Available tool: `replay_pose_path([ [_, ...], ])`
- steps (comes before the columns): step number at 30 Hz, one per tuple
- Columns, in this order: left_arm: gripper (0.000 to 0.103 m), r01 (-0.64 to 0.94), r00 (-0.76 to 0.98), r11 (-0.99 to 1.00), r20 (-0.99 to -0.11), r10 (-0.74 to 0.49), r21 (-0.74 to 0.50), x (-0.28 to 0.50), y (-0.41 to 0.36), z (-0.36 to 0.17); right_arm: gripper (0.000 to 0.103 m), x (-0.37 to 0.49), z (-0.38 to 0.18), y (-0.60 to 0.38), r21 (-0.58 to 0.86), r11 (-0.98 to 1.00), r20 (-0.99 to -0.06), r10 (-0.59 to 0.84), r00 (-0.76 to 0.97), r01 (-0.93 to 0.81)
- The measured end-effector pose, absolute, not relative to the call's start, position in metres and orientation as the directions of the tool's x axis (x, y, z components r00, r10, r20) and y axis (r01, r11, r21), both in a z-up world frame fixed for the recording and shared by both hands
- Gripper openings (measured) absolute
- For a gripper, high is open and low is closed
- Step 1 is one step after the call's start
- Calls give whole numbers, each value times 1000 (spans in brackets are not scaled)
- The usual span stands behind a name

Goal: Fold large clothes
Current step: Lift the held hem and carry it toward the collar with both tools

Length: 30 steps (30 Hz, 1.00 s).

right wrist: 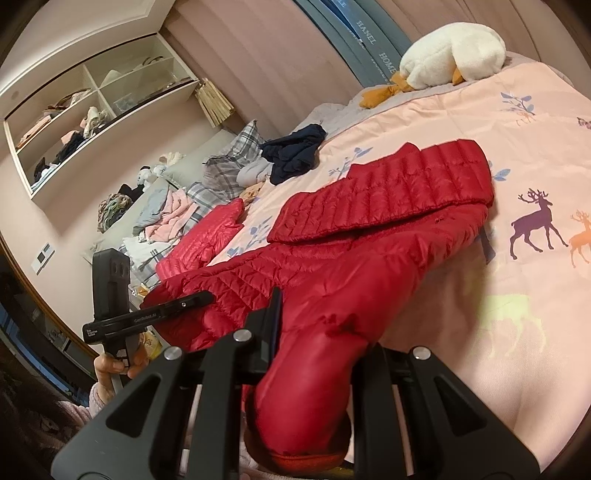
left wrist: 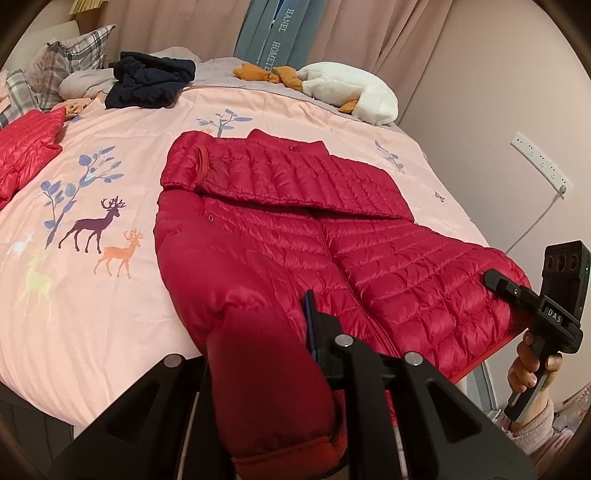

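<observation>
Left wrist view: the left tool (left wrist: pixel 258 332) is clamped on the sleeve (left wrist: pixel 266 398) of the red jacket (left wrist: pixel 369 251), which lies flat on the bed (left wrist: pixel 92 332). Right wrist view: the right tool (right wrist: pixel 321 325) likewise pinches a sleeve. This looks like the sleeve fold; the next move calls for carrying it across the chest.

You are working in a home bedroom. A bed (left wrist: pixel 110 295) with a pink deer-print cover fills both views, plaid pillows (left wrist: pixel 70 59) and a plush goose (left wrist: pixel 354 92) at its far edge. Pink curtains (left wrist: pixel 177 26) hang behind it, and open wall shelves (right wrist: pixel 96 107) hold heaped clothes.
</observation>
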<state>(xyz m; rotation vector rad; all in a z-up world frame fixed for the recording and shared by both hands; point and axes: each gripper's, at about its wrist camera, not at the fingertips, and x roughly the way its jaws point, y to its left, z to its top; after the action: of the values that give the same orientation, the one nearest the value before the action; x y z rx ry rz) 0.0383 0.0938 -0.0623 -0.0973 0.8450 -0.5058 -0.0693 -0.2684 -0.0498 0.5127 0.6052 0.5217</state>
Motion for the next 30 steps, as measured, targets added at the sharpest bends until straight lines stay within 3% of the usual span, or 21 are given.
replay_pose_path([
  [30, 13, 435, 600, 864, -634, -489, -254, 7, 103, -26, 16, -89, -21, -278, 520, 742, -317, 628, 711, -423],
])
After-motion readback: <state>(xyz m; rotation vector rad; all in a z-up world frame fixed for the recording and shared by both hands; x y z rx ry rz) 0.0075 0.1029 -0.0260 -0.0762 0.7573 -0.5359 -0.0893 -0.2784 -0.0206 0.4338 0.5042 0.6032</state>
